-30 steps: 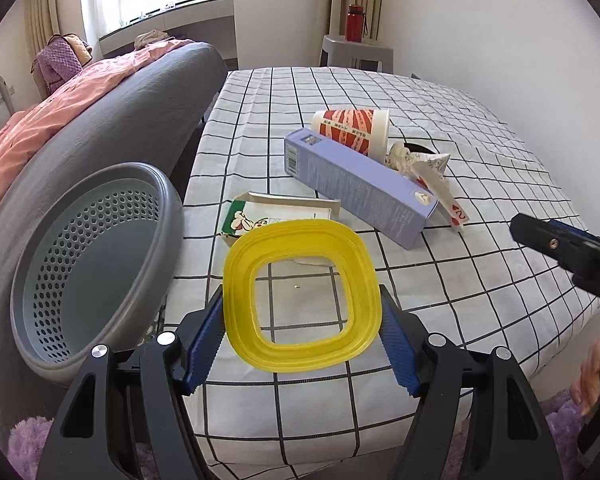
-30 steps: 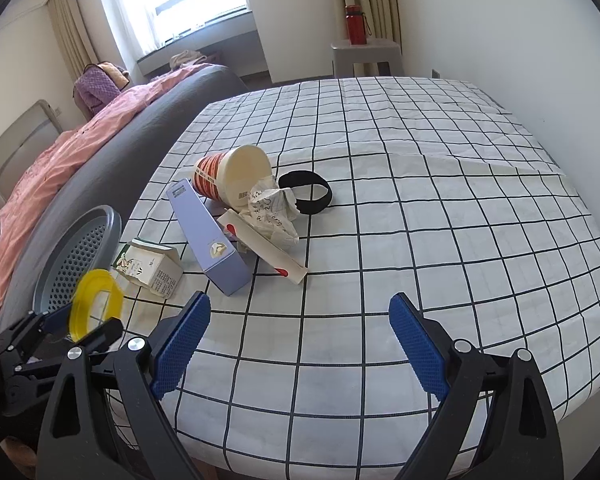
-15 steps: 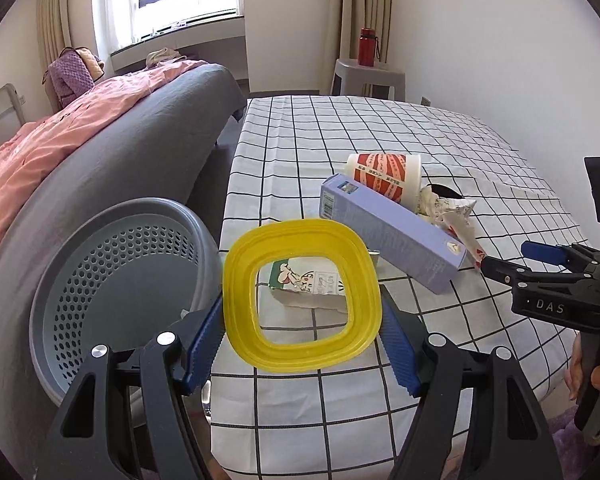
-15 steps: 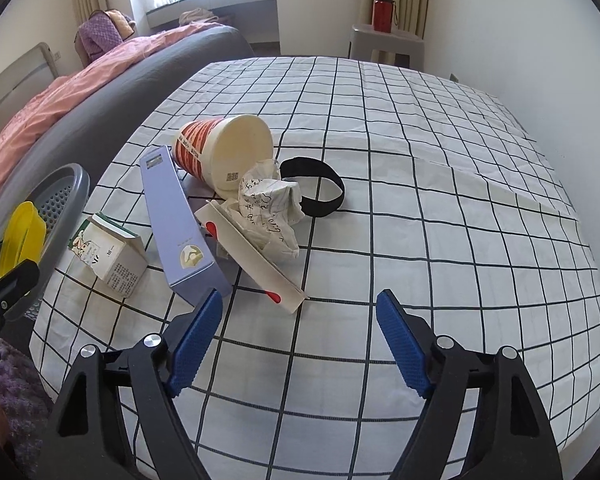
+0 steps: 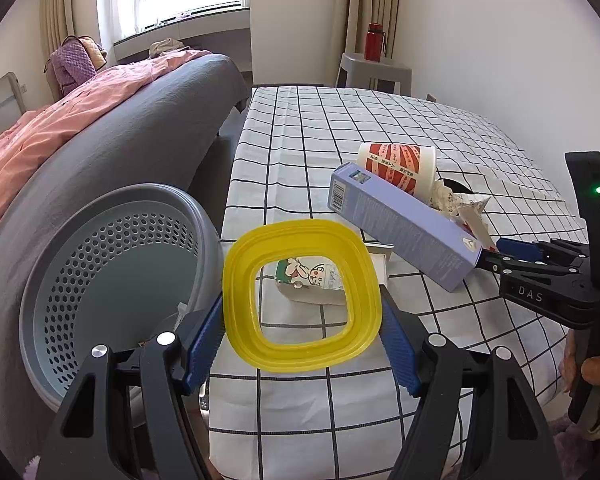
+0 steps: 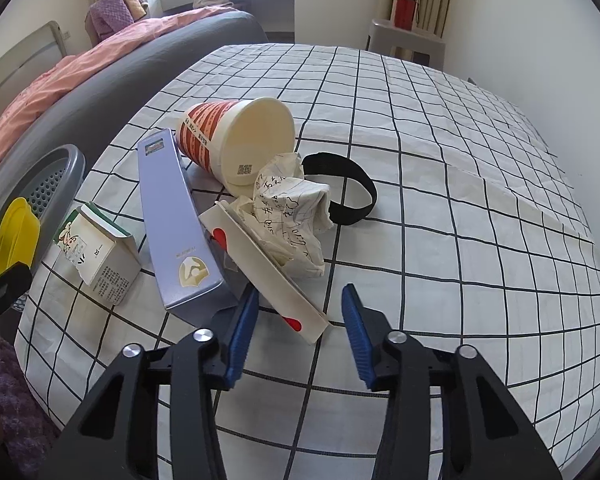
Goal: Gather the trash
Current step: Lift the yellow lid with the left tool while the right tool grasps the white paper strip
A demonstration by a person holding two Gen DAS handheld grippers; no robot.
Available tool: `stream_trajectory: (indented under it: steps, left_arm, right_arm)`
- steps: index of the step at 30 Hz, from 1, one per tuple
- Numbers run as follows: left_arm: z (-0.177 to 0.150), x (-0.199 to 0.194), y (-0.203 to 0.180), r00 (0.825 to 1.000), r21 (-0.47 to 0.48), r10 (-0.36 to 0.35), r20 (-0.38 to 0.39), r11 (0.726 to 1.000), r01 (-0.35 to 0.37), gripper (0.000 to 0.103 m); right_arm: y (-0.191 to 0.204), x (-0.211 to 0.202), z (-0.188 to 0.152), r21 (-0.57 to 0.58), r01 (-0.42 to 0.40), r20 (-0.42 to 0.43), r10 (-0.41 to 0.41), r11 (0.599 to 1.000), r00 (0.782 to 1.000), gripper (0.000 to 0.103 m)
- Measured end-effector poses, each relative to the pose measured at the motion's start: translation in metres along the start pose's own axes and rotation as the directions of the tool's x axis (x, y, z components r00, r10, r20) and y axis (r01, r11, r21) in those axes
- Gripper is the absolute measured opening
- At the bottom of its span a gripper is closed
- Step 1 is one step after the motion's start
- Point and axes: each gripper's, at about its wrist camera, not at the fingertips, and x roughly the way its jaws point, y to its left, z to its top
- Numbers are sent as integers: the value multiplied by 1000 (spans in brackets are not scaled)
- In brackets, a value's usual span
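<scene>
Since a second ago the right gripper (image 6: 296,320) has dropped toward the litter heap and its blue jaws have narrowed, while the left gripper (image 5: 302,330) has drifted so that the grey perforated plastic basket (image 5: 112,276) fills more of its view.

In the left wrist view, the left gripper is clamped on a square yellow plastic lid ring (image 5: 302,296), held at its two side edges above the white black-checked bedsheet (image 5: 300,140), just beside the basket's rim. Through the ring shows a small white-and-green milk carton (image 5: 312,280) lying on the sheet. Beyond it lies a long lilac cardboard box (image 5: 404,226), with a red-and-white paper cup (image 5: 398,166) on its side behind it. The right gripper reaches in from the right edge, its tips at the box's near end.

In the right wrist view, the right gripper's jaws are closing, straddling the near end of a flat white carton with red marks (image 6: 268,268); the pads are not yet pressing it. Crumpled written paper (image 6: 292,216) rests against that carton, a black band loop (image 6: 352,188) just behind it. The lilac box lies touching the left pad's side.
</scene>
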Motion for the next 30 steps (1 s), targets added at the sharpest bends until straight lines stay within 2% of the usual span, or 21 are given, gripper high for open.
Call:
stream_trajectory:
  steps: [5,10,20,30]
  left_arm:
    - [-1,-1,0,1000,-2,0,4,1000,0,69]
    - [-1,-4,1,1000,-3,3,12,1000,-3,69]
    - [-2,-14,10,999,-17,28,41,999,-27,69]
    - [-4,-22,24,998,-42,41,54,998,-39,69]
  right_arm:
    - [-1,-6,-2,15,-23,13,22,1000,1000,23]
    - [-5,-13,-8,57,-46,15,45,997,999,17]
    - [2,-45,-15,77,-62,77,56,995,995,14]
    - [2,-40,-23,104,-63,55,58,993,997,14]
